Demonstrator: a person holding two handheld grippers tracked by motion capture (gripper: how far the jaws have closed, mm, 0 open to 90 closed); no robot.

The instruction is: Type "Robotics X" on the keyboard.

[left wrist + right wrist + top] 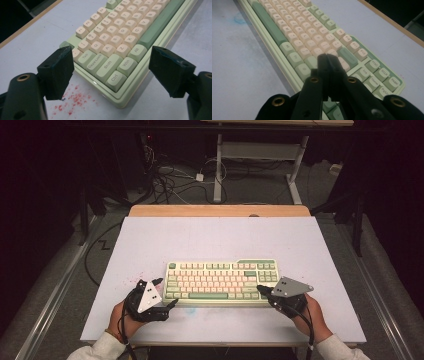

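Keyboard [221, 282] flat on table [150, 245]; left gripper [167, 292] jaws spread wide at its corner, right gripper [260, 289] jaws closed, empty, over keys.

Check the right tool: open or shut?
Shut. In the right gripper view, the right tool has its jaws pressed together with nothing between them, over the keyboard.

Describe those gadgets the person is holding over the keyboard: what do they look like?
Each hand grips a black two-jaw tool: the left gripper and right gripper carry a grey three-cornered plate with small dark dots on top, brass-ringed holes near the blocky black jaws, and a black cable trailing back. The sleeves are pale.
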